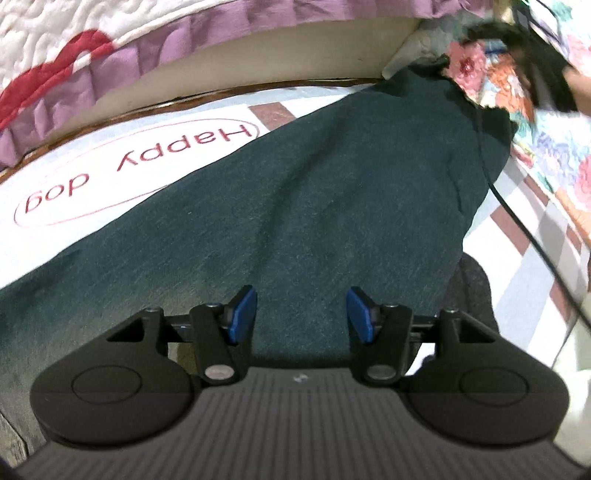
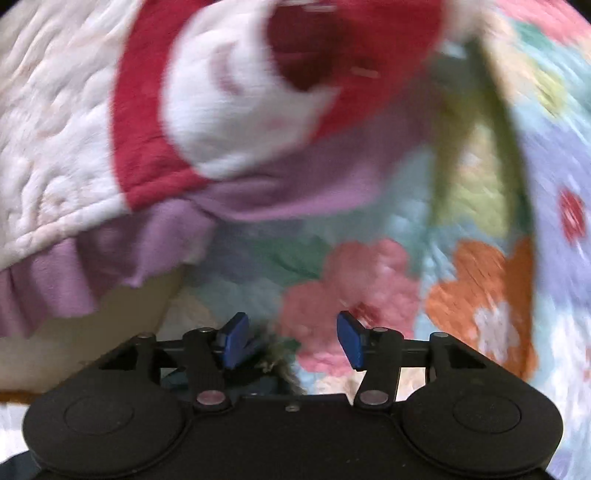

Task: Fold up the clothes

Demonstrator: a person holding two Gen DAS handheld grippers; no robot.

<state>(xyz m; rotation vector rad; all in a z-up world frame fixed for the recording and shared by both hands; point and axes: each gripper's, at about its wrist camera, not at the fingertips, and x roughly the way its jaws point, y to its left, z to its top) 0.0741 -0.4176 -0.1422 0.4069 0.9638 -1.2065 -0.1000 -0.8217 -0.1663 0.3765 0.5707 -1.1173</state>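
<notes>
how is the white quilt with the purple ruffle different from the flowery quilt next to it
The white quilt is mostly plain with red shapes and a purple ruffled edge; the flowery quilt is covered in pink, orange and green flowers and shows no ruffle. Both look stitched and padded.

Left wrist camera looks down close over the dark garment [image 1: 295,192]; right faces the floral quilt [image 2: 369,288], which both views share.

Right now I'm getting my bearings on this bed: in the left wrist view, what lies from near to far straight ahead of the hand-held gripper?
Left hand-held gripper, open → dark teal garment → white "Happy dog" sheet → brown wooden edge → purple ruffle of the white quilt.
</notes>
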